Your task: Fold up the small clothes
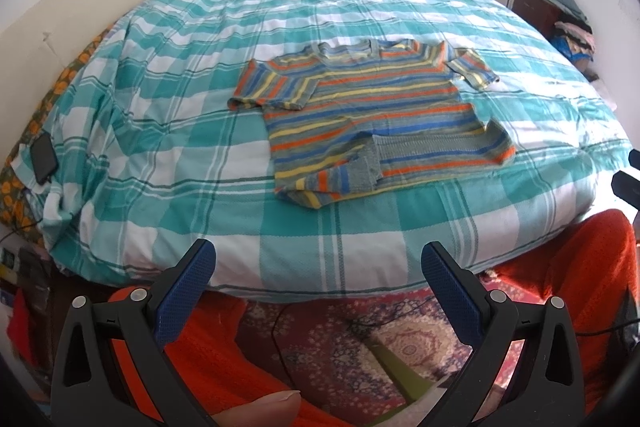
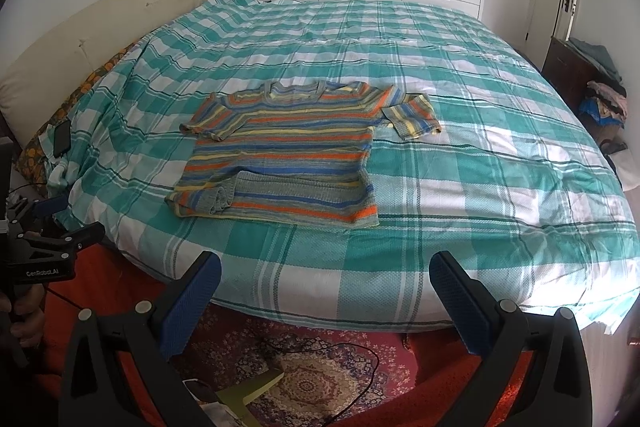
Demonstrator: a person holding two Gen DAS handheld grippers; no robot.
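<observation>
A small striped knit T-shirt in orange, blue, yellow and grey lies flat on the bed, sleeves spread, its bottom hem turned up near the front edge. It also shows in the right wrist view. My left gripper is open and empty, held back off the near edge of the bed, below the shirt. My right gripper is open and empty, also off the bed's near edge, to the right of the shirt's hem. The left gripper's body shows at the left of the right wrist view.
The bed has a teal and white checked cover. A black phone lies at its left edge by a floral pillow. A cream headboard stands left. A patterned rug with a cable lies below. A clothes pile sits at right.
</observation>
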